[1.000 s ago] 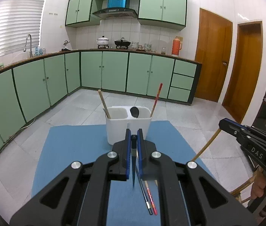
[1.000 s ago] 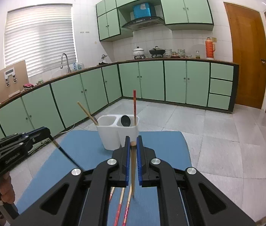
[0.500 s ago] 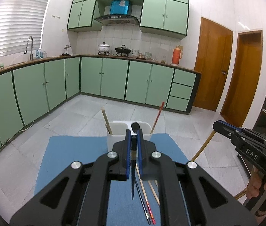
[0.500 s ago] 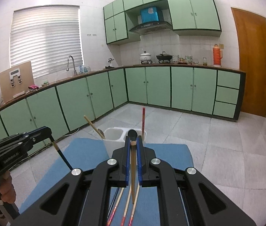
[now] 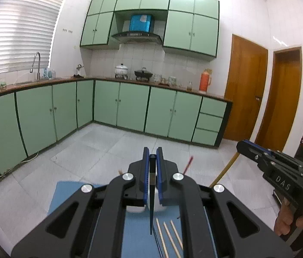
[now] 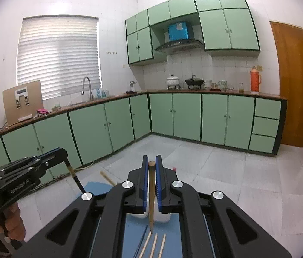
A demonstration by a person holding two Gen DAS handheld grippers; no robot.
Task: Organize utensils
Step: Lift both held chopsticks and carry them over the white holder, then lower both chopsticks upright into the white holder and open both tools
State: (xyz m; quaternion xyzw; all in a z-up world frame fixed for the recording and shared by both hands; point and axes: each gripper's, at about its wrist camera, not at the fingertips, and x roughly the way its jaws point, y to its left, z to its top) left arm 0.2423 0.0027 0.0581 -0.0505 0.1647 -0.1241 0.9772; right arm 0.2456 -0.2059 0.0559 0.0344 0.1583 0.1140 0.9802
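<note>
While your left gripper (image 5: 152,167) was clamped on a black chopstick (image 5: 151,204) and your right gripper (image 6: 151,172) on a wooden chopstick (image 6: 151,195), each stick hung tip-down, long axis near upright. Just beyond and below both sets of jaws sat the white holder (image 6: 161,215), mostly hidden, on the blue mat (image 5: 138,236); your hands looked about equally close to it. Loose wooden chopsticks (image 5: 168,236) lay nearer you on the mat, pointing away.

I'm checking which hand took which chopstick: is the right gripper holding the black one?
No: in the right wrist view the right gripper is shut on a light wooden chopstick; the black chopstick is in the left gripper.
</note>
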